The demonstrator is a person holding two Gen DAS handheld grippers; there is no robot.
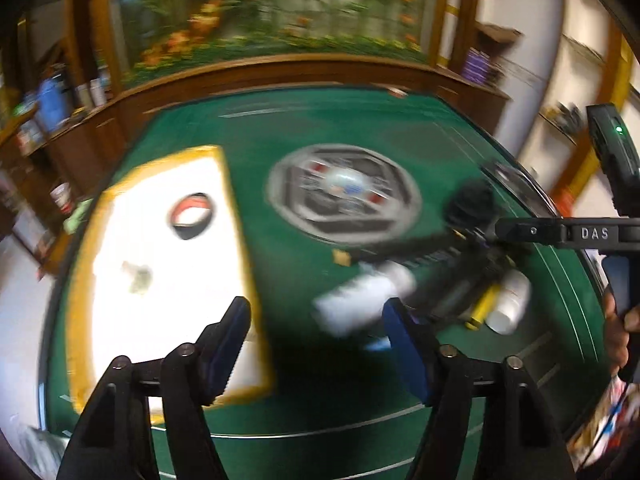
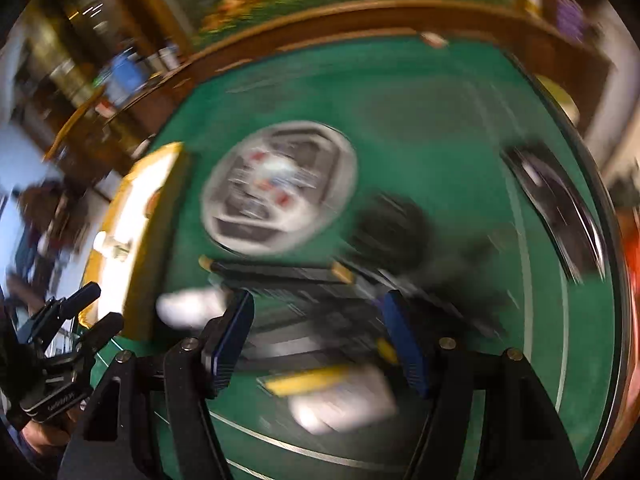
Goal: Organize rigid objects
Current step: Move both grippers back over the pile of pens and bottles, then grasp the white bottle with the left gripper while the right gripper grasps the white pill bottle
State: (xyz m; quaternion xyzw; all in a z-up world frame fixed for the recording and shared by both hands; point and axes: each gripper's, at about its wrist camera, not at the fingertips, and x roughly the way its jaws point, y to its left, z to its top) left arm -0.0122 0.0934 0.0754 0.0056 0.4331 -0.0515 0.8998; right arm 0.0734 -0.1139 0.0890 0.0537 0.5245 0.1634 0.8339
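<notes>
A green mat (image 1: 320,128) covers the table. A white tray with a yellow rim (image 1: 236,216) lies at the left and holds a round red, black and white item (image 1: 191,216). My left gripper (image 1: 316,308) hangs open above the mat between the tray and a lying white bottle (image 1: 360,300). My right gripper (image 2: 320,300) is open over a blurred pile: a long black bar (image 2: 280,272), a yellow item (image 2: 312,380) and a white bottle (image 2: 344,408). Nothing is pressed between either pair of pads. All is motion-blurred.
A round grey patterned disc (image 1: 344,196) lies mid-table, with a black round object (image 1: 472,200) to its right. A dark curved object (image 2: 560,208) sits near the right table edge. Wooden shelves (image 1: 60,132) with clutter stand beyond the table. A hand (image 1: 616,332) holds the right gripper's frame (image 1: 592,234).
</notes>
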